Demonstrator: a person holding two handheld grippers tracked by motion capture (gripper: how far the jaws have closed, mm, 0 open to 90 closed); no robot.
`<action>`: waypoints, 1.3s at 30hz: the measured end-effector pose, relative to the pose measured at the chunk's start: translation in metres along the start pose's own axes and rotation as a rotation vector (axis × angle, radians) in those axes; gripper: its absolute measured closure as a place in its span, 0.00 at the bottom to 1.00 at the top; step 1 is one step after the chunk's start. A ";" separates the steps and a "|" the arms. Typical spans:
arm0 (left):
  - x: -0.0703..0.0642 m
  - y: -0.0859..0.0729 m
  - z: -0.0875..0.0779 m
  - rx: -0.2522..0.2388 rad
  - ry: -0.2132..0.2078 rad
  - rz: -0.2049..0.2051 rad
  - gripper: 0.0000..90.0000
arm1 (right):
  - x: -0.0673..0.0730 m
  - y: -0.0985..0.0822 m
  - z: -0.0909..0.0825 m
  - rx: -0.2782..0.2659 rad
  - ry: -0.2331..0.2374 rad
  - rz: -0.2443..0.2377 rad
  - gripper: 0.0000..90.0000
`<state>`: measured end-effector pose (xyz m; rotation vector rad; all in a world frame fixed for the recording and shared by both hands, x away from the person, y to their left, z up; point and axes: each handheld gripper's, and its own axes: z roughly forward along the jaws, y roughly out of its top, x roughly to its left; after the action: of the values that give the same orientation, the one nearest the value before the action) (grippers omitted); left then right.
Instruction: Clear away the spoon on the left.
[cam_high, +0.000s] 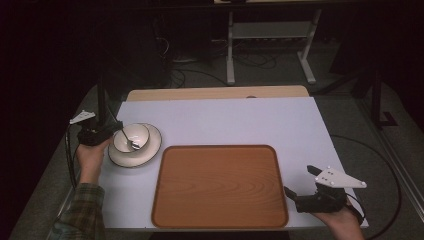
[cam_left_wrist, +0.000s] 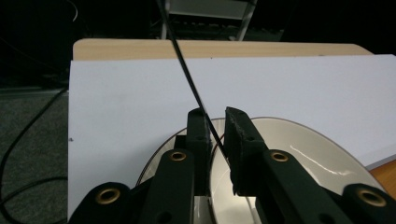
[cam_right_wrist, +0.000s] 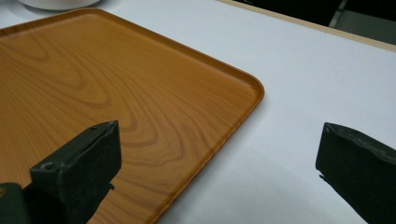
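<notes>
Left tool (cam_left_wrist: 215, 122) nearly closed around thin dark spoon handle (cam_left_wrist: 187, 74) above white bowl (cam_high: 131, 137) on plate (cam_high: 152, 149), right tool (cam_right_wrist: 217, 168) released beside wooden tray (cam_right_wrist: 116, 84), white worktop (cam_high: 225, 120)

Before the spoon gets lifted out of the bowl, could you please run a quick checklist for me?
1. Spoon handle between the left gripper fingers: ok.
2. Fingers pressing the handle: cannot tell; a gap shows beside it.
3. Bowl seated on its plate: ok.
4. Wooden tray free to receive things: ok.
5. Right gripper open, apart from the tray: ok.
</notes>
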<state>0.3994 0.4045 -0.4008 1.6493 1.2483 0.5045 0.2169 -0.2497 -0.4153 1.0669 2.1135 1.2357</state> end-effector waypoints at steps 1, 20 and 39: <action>0.000 0.001 -0.001 -0.004 -0.002 0.000 0.91 | 0.000 0.000 0.000 -0.002 0.000 0.000 0.00; -0.014 0.011 -0.017 -0.055 -0.071 -0.004 0.99 | 0.000 0.000 -0.002 -0.004 -0.001 0.000 0.00; -0.030 0.034 -0.044 -0.129 -0.111 0.047 0.99 | 0.000 0.000 -0.002 -0.004 -0.005 0.000 0.00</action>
<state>0.3706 0.3974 -0.3452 1.5793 1.0759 0.5049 0.2160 -0.2506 -0.4141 1.0669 2.1067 1.2351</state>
